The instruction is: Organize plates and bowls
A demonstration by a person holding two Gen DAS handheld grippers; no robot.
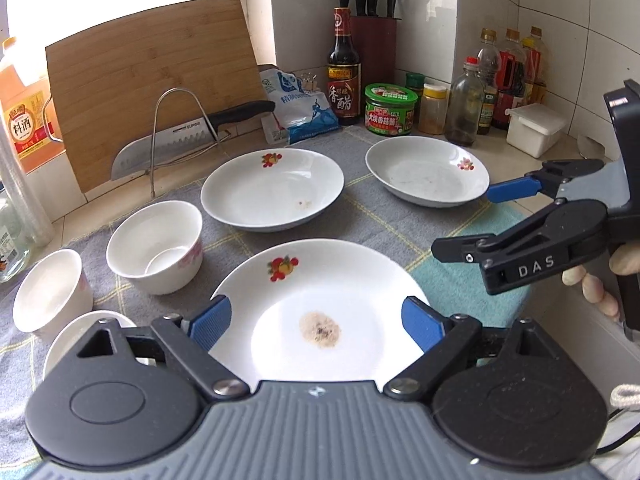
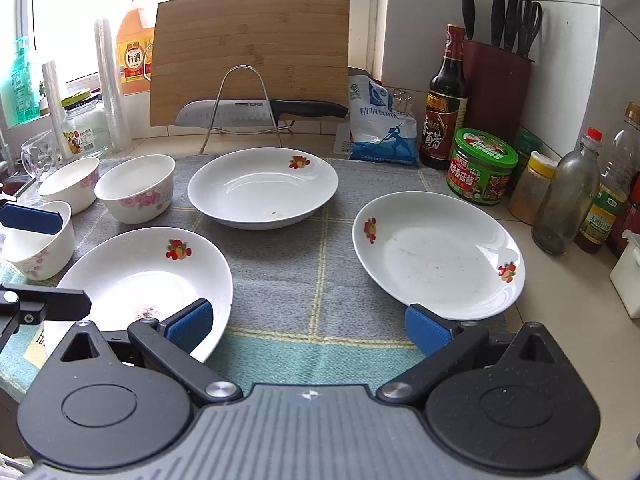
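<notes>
Kitchen counter, stained white plate (image 1: 320, 300)

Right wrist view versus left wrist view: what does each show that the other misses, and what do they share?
Only the right wrist view shows the green soap bottle and the glass mug at far left. Only the left wrist view shows a hand holding the right tool and the white lidded box whole. Both show three plates, three bowls, the cutting board, the knife in its rack, and the vinegar bottle.
</notes>
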